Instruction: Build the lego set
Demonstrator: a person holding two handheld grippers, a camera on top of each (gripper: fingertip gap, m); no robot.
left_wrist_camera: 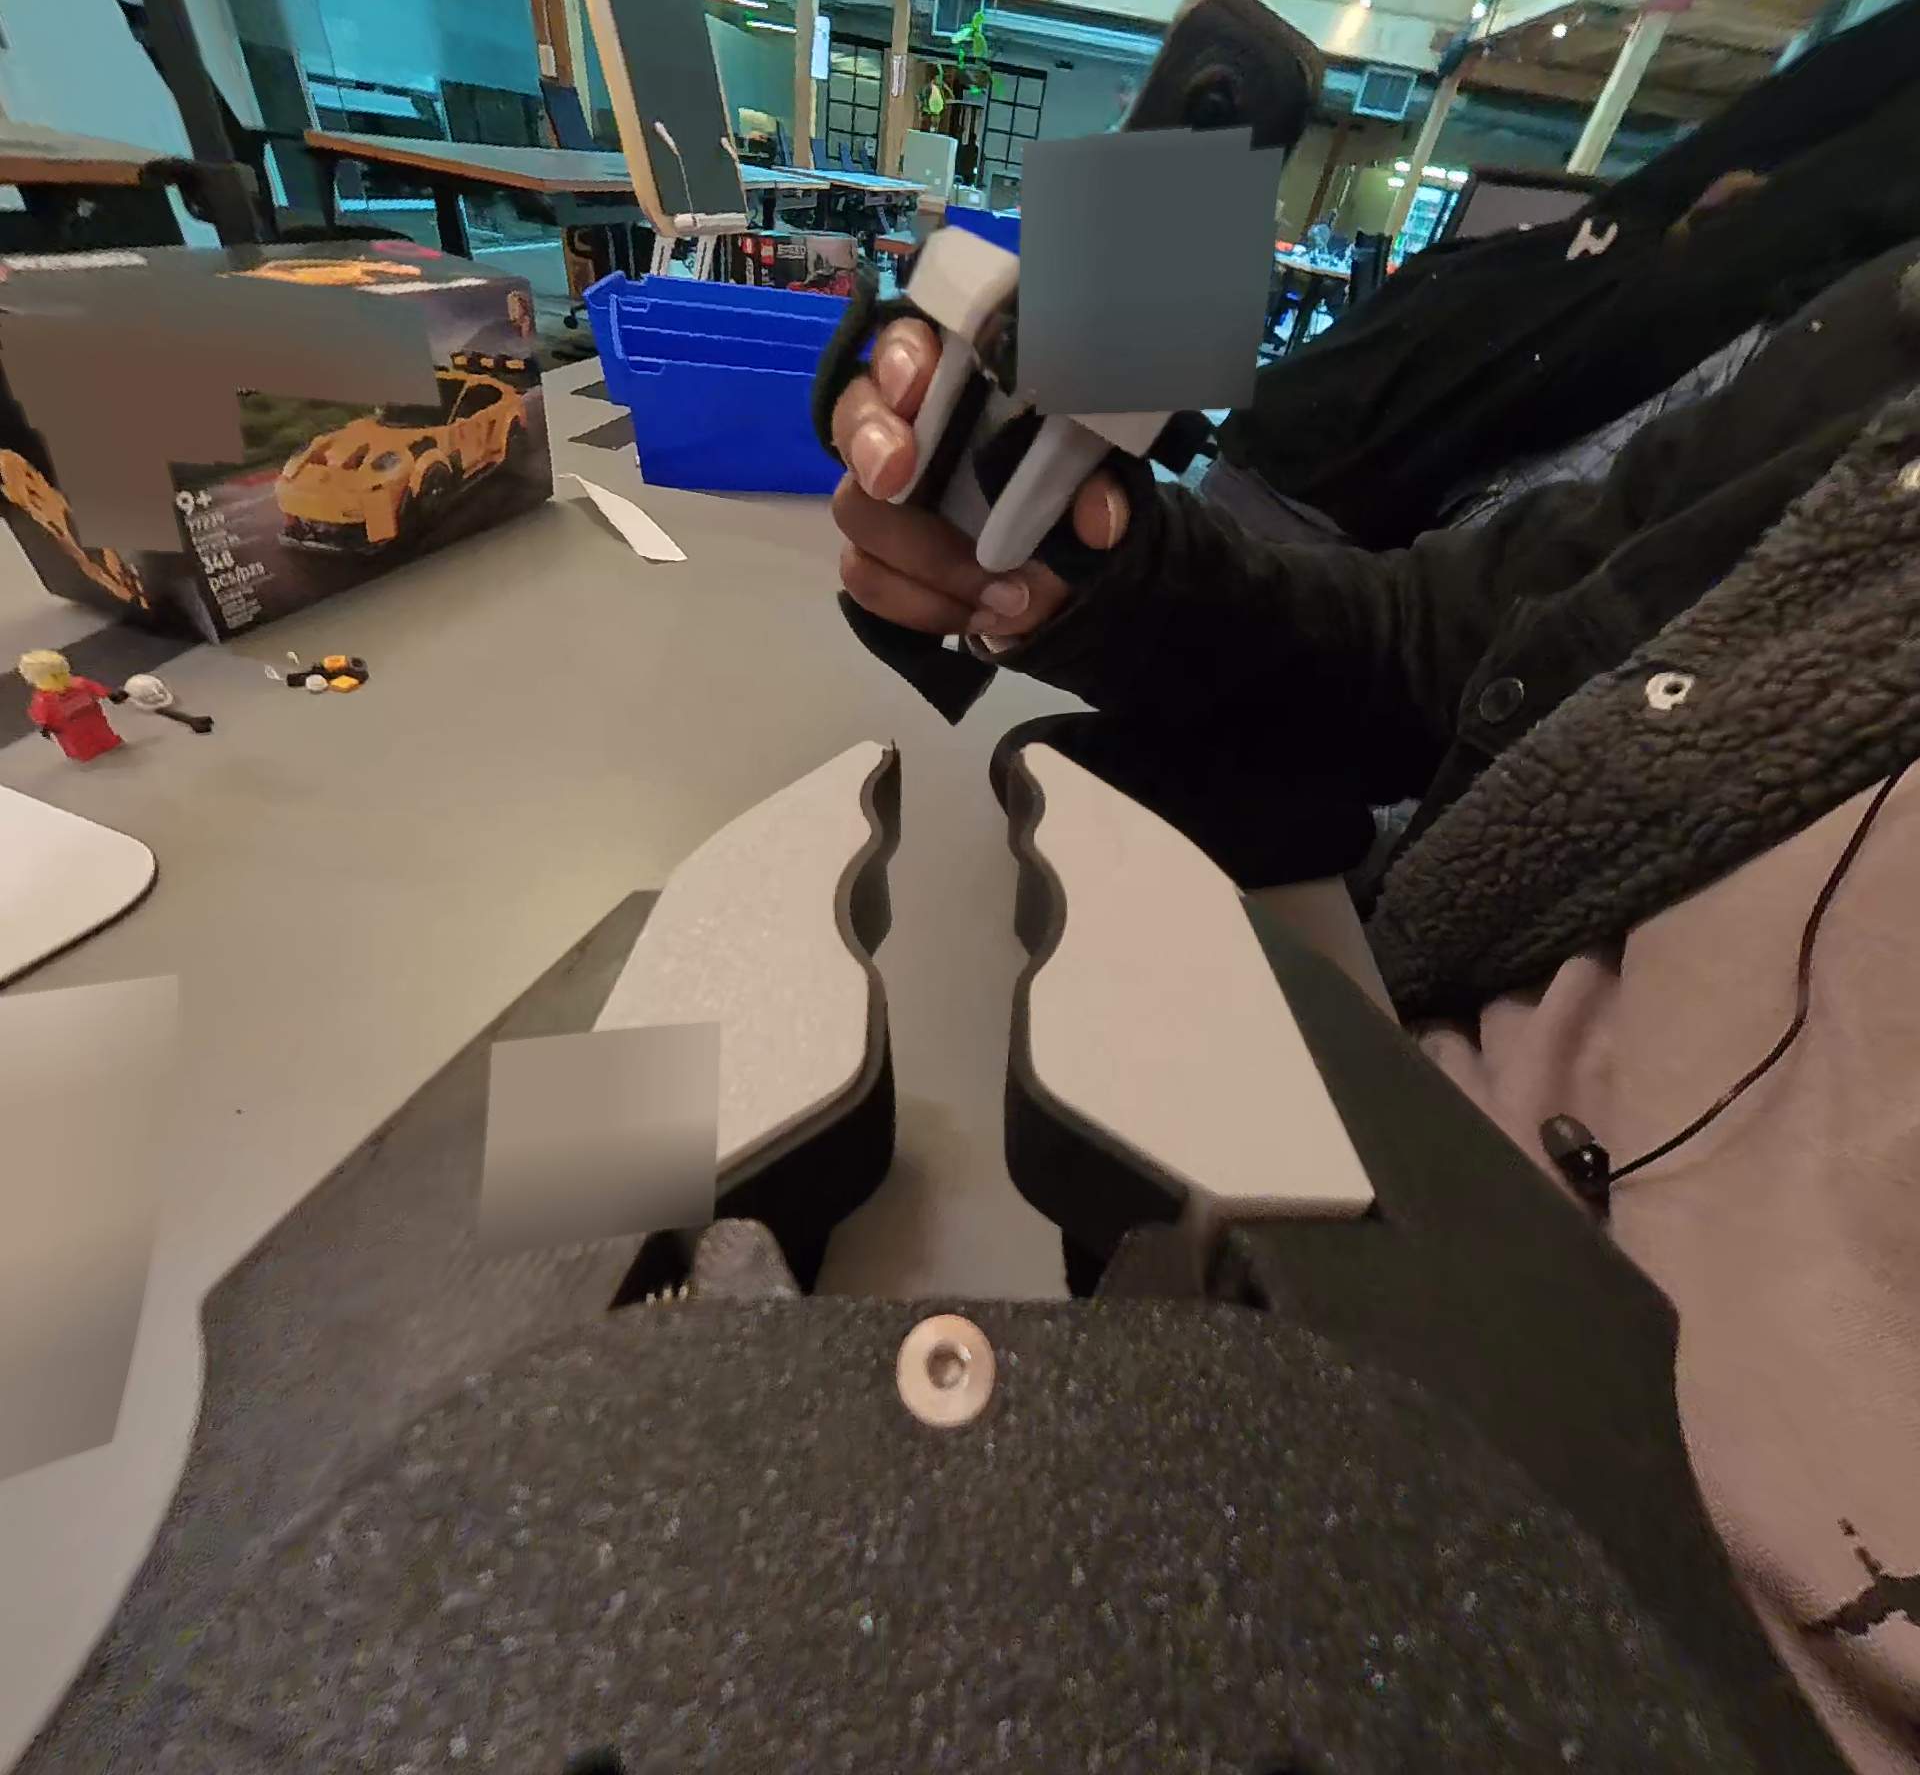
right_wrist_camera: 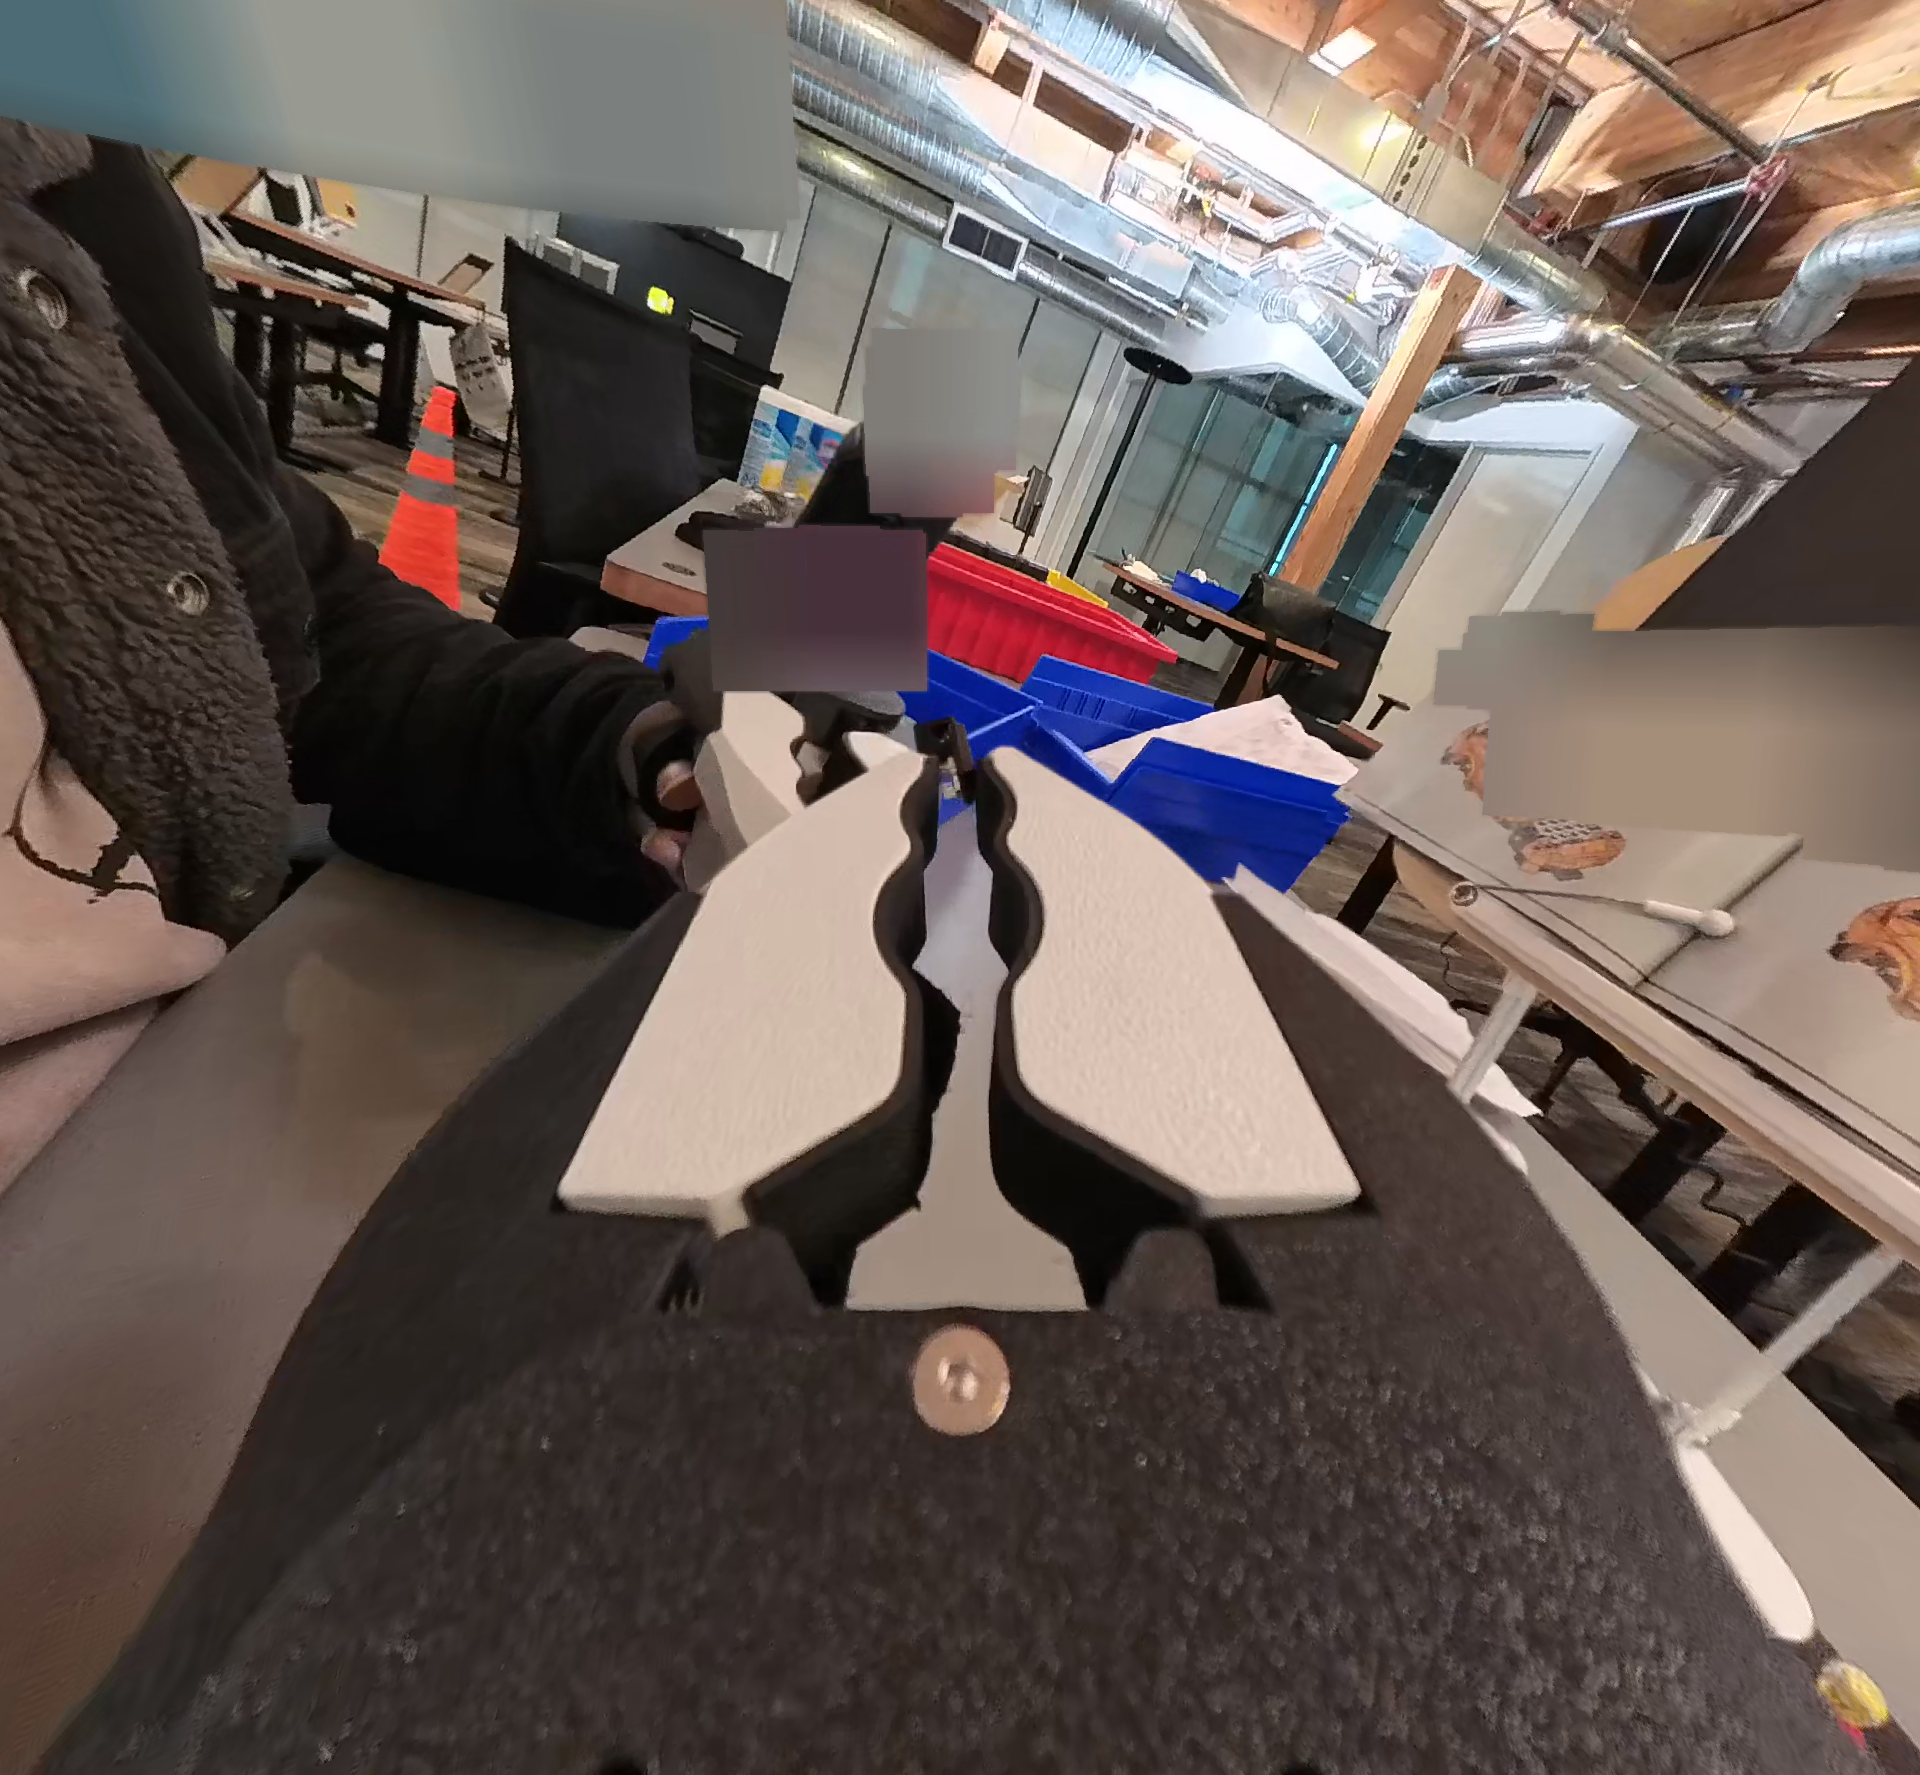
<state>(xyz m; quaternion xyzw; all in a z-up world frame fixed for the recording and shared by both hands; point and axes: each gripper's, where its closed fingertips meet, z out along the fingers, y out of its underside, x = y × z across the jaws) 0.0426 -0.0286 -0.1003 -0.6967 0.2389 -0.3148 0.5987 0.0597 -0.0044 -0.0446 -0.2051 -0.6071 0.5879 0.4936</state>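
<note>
My left gripper [left_wrist_camera: 951, 769] is open and empty, held low over the grey table [left_wrist_camera: 520, 821]. My right gripper [right_wrist_camera: 954, 775] is nearly shut, with a small dark lego piece [right_wrist_camera: 949, 751] pinched at its fingertips, raised above the table. In the left wrist view the right gripper [left_wrist_camera: 977, 437] is held in a hand just beyond my left fingertips. The left gripper also shows in the right wrist view [right_wrist_camera: 764, 780], left of the right tips. A red minifigure [left_wrist_camera: 71, 712] and a few loose orange, black and white pieces [left_wrist_camera: 332, 673] lie at the left.
The lego box [left_wrist_camera: 343, 437] with a yellow car on it stands at the back left. Blue bins [left_wrist_camera: 727, 385] [right_wrist_camera: 1195, 780] and a red bin [right_wrist_camera: 1029, 619] sit behind. A white board [left_wrist_camera: 52, 884] lies at the left edge. The person's dark fleece sleeve [left_wrist_camera: 1662, 738] is on the right. My right fingertips sit around 7 cm from my left ones. The red minifigure [left_wrist_camera: 71, 712] lies around 35 cm away from my left fingertips.
</note>
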